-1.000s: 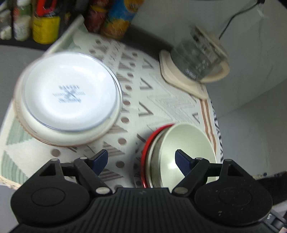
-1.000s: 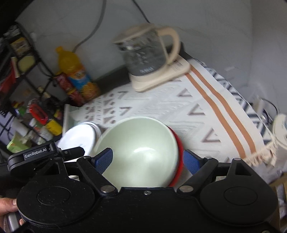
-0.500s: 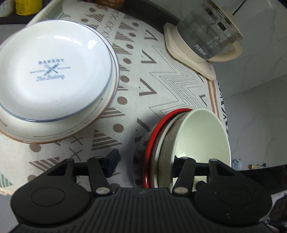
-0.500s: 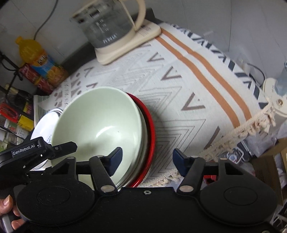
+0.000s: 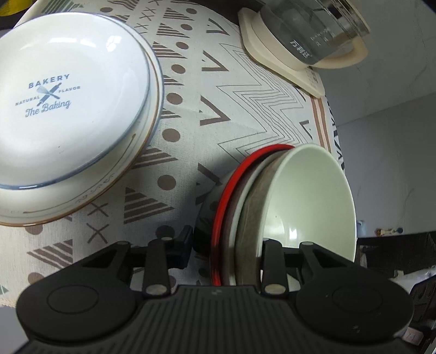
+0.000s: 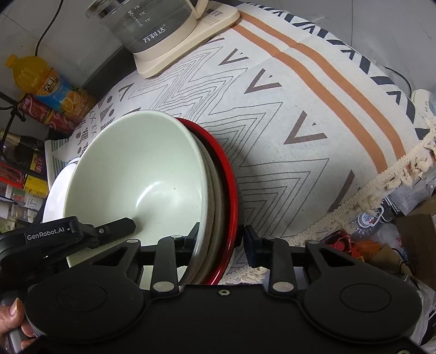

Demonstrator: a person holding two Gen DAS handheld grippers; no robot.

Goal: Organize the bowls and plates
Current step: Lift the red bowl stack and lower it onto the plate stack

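1. Two hand-held grippers, left hand-held gripper (image 5: 225, 245) and right hand-held gripper (image 6: 220, 238), have been closing, each now clamping opposite rims of the stack of bowls (image 6: 141, 188).
2. Two nested plates (image 5: 68, 109) sit nearby on the bench cloth (image 6: 286, 109).

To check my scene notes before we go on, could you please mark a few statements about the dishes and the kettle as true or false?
1. The pale green bowl sits topmost in a nested stack whose outermost piece is a red-rimmed bowl. True.
2. The white plate printed BAKERY lies alone, with nothing under it. False: it rests on a larger brown-rimmed plate.
3. The glass kettle stands on a cream base. True.
4. The pale green bowl is full of food. False: its inside is bare.
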